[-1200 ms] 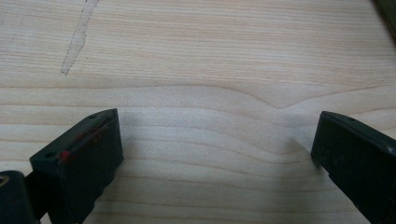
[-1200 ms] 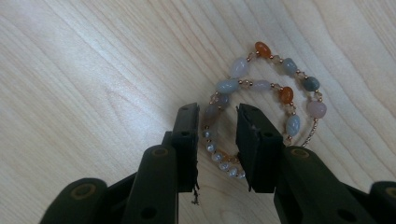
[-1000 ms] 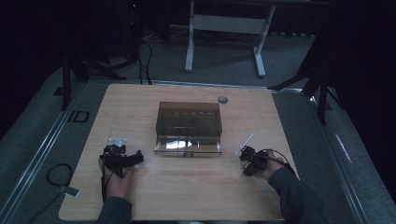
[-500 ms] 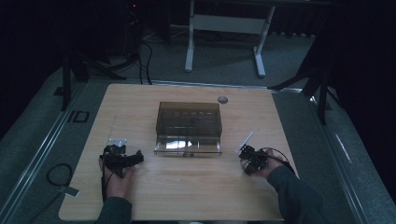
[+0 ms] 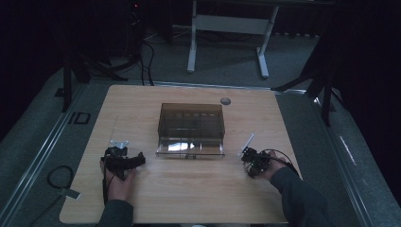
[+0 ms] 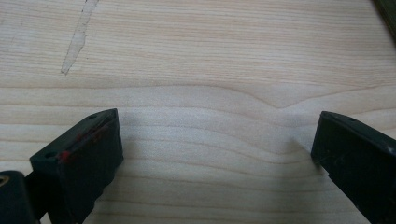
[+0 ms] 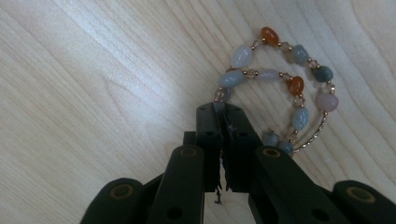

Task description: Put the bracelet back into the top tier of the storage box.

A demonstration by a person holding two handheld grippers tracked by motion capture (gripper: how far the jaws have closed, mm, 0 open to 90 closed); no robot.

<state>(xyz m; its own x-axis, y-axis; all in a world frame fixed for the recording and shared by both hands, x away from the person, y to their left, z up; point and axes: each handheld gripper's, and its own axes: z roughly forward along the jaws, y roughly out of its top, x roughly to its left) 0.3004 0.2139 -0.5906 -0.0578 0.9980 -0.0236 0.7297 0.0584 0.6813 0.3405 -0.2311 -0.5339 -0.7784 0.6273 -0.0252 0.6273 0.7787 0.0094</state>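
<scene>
Two claws: I have one in each hand, both low on the bench (image 5: 189,189), on either side of the smoky box (image 5: 191,124), which I take as my landmark.
Right claw (image 7: 223,108): its jaws have just been closing and now stand pressed together; in the right gripper view they pinch the near end of the bead bracelet (image 7: 285,84), right where a pale bead meets the tips.
Bead bracelet: it lies on the bench to the right of the box and a little nearer to me; a loop of pale blue, grey, pink and orange beads with small gold links, curled ahead of the tips.
Right claw from above (image 5: 250,158): just off the box's near right corner, apart from it, with a thin pale strip slanting up beside it.
Left claw (image 6: 215,140): wide apart, with bare wood grain between the two black jaws, and a pale scuff on the wood farther ahead.
Left claw from above (image 5: 124,160): off the box's near left corner, well clear of it.
Box: brown see-through plastic, set at the middle of the bench, with a clear lower front.
Writing: the characters "ID" (image 5: 78,117) show on the grey floor to the left of the box, beyond the bench edge.
Small round disc (image 5: 225,100): on the bench just behind the box's far right corner.
</scene>
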